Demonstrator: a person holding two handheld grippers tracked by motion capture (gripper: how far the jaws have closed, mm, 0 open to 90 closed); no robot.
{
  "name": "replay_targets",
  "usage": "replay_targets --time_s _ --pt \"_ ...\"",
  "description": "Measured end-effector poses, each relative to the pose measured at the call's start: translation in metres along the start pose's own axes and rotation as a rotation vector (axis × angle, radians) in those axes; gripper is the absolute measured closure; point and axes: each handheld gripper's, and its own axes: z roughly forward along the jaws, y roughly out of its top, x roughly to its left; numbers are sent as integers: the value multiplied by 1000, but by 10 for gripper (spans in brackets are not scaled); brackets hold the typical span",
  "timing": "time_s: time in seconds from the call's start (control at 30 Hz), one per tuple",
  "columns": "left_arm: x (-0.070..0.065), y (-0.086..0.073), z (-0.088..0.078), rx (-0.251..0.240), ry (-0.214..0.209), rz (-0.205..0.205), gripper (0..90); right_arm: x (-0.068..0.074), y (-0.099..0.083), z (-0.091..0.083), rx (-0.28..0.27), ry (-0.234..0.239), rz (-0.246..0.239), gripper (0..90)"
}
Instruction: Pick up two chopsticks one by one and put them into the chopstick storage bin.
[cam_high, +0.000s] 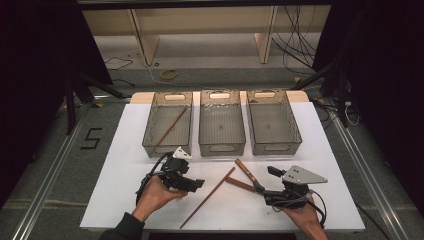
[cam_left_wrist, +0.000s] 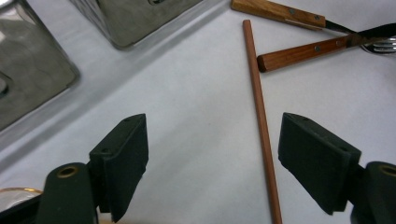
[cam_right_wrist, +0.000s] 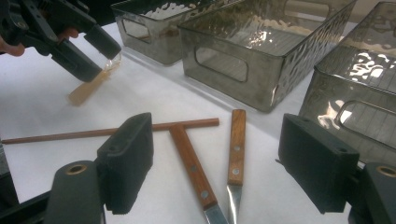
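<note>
Both hands sit close to the near edge of the counter (cam_high: 125, 150), each holding a gripper. On the left gripper (cam_left_wrist: 212, 161) the jaws stand wide apart and hold nothing. Between them, closer to one jaw, lies a long brown stick (cam_left_wrist: 261, 126), flat on the white top. I think the jaws are spread like that so they can drop over the stick and pinch it.

On the right gripper (cam_right_wrist: 215, 163) the jaws are spread wide too, with nothing in them. Right in front of them lie two tools with wooden handles: a knife (cam_right_wrist: 236, 149) and a fork (cam_right_wrist: 191, 165). The far end of the stick touches the fork's handle. These three things lie in a small bunch near the middle of the near half of the counter, maybe so both hands can reach them.

Farther out, along the far edge, three see-through bins stand side by side. The left bin (cam_high: 168, 125) already has one stick (cam_high: 171, 126) leaning in it. The middle bin (cam_high: 221, 122) and the right bin (cam_high: 272, 122) look empty. My guess is each bin is for one kind of thing.
</note>
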Motion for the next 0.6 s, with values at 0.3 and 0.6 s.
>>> replay_targets --time_s 0.3,0.6 --pt "-16 -2 10 47 -21 30 283 -2 -1 0 -3 -1 5 273" --pt "-25 -6 14 78 -38 55 364 1 0 0 2 -4 0 273"
